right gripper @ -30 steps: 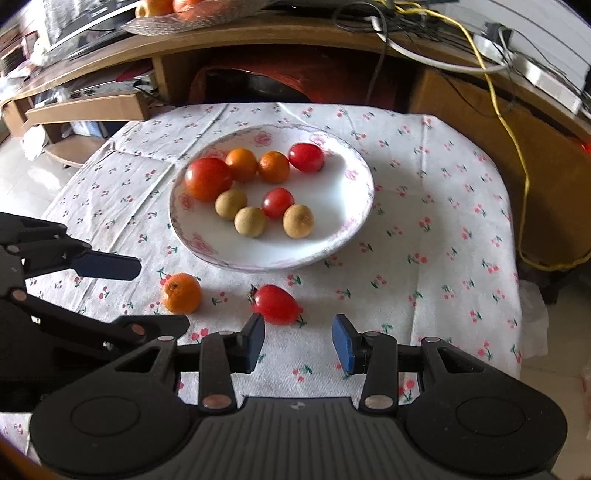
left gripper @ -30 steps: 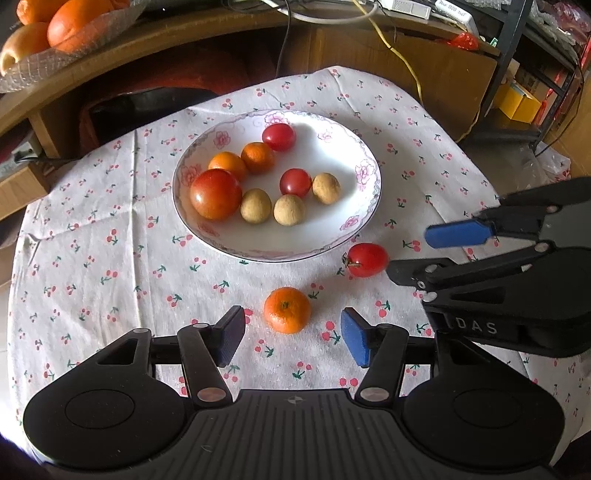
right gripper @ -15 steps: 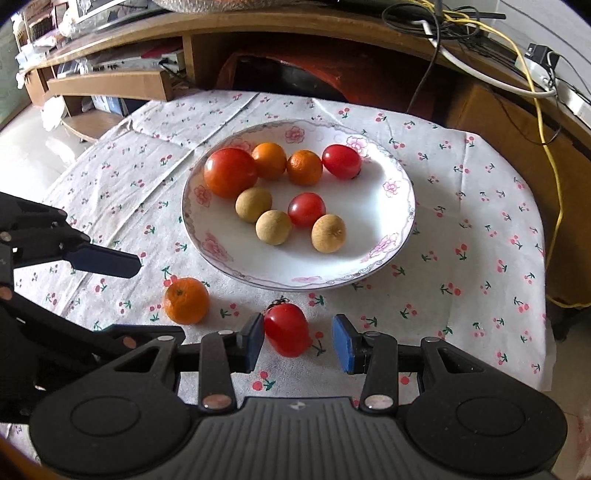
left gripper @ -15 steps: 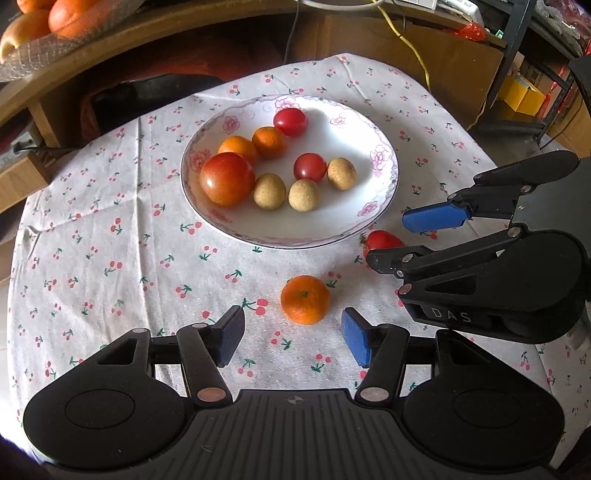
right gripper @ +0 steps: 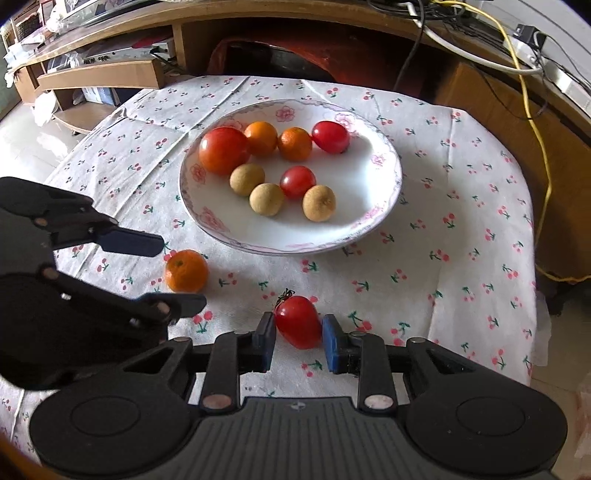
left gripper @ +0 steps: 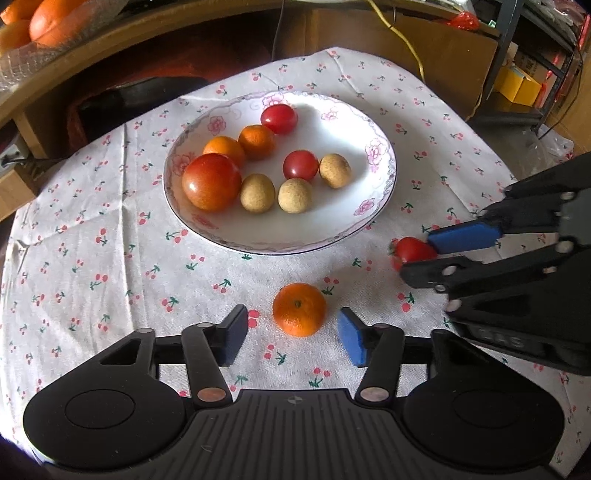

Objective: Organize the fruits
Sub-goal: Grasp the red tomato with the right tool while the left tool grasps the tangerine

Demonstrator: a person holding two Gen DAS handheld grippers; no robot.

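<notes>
A white flowered plate (left gripper: 281,250) (right gripper: 295,249) holds a big tomato (left gripper: 211,181), two mandarins, two cherry tomatoes and three longans. In front of it on the cloth lie a loose mandarin (left gripper: 299,308) (right gripper: 186,270) and a cherry tomato (right gripper: 297,322) (left gripper: 412,249). My left gripper (left gripper: 293,332) (right gripper: 173,273) is open, its fingertips on either side of the mandarin and apart from it. My right gripper (right gripper: 298,341) (left gripper: 424,254) has both blue pads pressed against the cherry tomato, which rests on the cloth.
The round table wears a white cherry-print cloth (left gripper: 92,258). Behind it runs a wooden shelf with a glass bowl of oranges (left gripper: 44,26) at the far left. A yellow cable (right gripper: 535,140) hangs at the right. The table edge drops off at the right.
Both grippers came forward and down. The right fingers narrowed and now pinch the cherry tomato. The left gripper now flanks the mandarin, still open.
</notes>
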